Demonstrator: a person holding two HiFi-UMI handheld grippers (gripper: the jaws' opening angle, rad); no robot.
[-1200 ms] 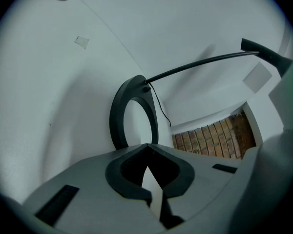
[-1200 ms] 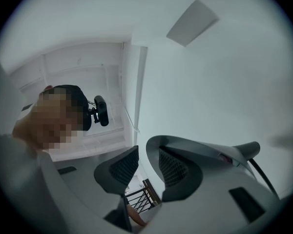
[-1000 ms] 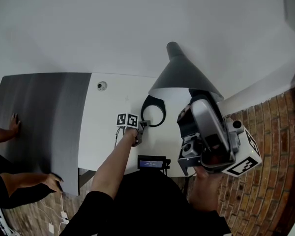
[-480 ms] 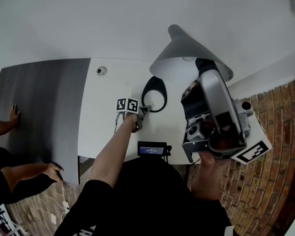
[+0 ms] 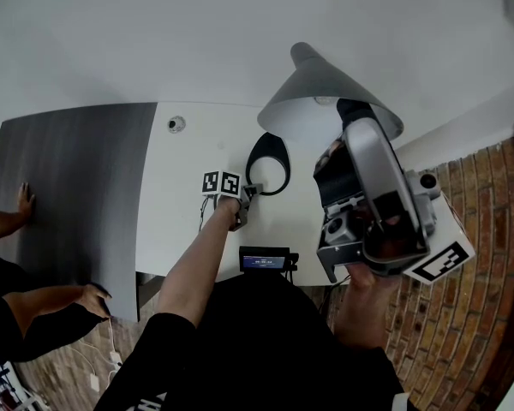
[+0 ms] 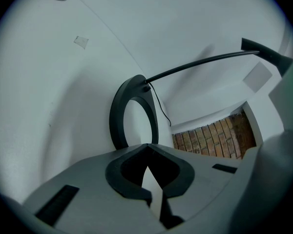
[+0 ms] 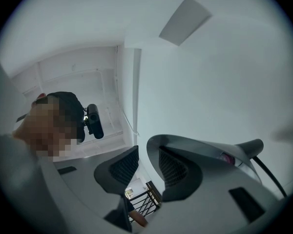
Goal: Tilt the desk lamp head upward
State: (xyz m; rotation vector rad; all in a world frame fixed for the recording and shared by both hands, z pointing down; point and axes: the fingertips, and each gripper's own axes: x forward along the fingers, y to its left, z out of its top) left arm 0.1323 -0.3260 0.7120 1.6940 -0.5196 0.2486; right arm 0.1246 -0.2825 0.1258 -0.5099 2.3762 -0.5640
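1. The lamp head (image 5: 330, 88), a grey cone, stands in the air above the base ring (image 6: 116, 116) and off to that ring's right. A thin curved arm (image 6: 195, 65) springing from the ring's far edge carries it. Its rim is toward the person and its point is away.
2. The right gripper (image 7: 146, 160) comes at the head from underneath, aimed up toward the ceiling. Its fingers stand partly apart. The head's rim sits in the gap against one pad (image 7: 173, 172), with clear space between it and the other, so nothing is clamped. This looks like a prop rather than a pinch: with the rim caught on a finger, raising the hand should swing the head up.
3. The left gripper (image 6: 145, 150) is low on the bench (image 5: 167, 195), at the near edge of the base ring. Its fingers are closed tip to tip with nothing between them. I cannot tell whether the tips bear on the ring.
4. That placement is probably a brace. The ring is hollow and the arm is long, so a push at the head could tip or slide the base.
5. The dark mat (image 5: 68, 187) lies well left of the base ring, out of the way.
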